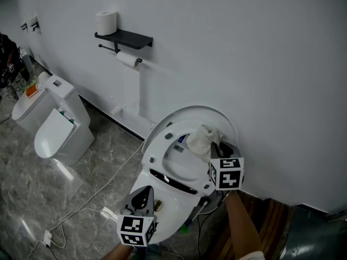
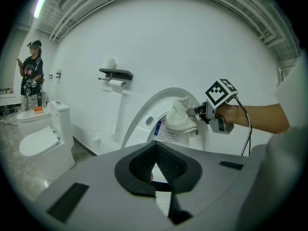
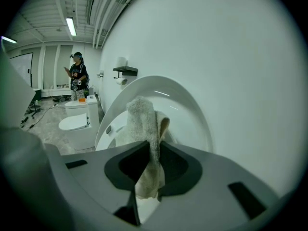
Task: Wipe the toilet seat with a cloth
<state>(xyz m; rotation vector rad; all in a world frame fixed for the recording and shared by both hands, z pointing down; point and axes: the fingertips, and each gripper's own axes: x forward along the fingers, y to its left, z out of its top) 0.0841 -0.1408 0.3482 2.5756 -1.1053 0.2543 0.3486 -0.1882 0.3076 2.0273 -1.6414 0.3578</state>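
A white toilet (image 1: 162,221) stands against the wall with its seat (image 1: 162,158) and lid (image 1: 209,112) tilted up. My right gripper (image 1: 217,146) is shut on a bunched white cloth (image 1: 201,138), which rests against the top of the raised seat. In the right gripper view the cloth (image 3: 144,129) hangs down between the jaws of that gripper (image 3: 148,153). My left gripper (image 1: 143,195) hovers over the bowl's front, shut and empty. In the left gripper view its jaws (image 2: 155,163) meet, and beyond them are the cloth (image 2: 180,115) and the right gripper (image 2: 197,112).
A second toilet (image 1: 57,137) stands to the left, and a third (image 1: 27,110) behind it. A black wall shelf (image 1: 123,38) carries a paper roll (image 1: 107,21). White cables and a power strip (image 1: 108,213) lie on the marble floor. A person (image 2: 31,76) stands far off.
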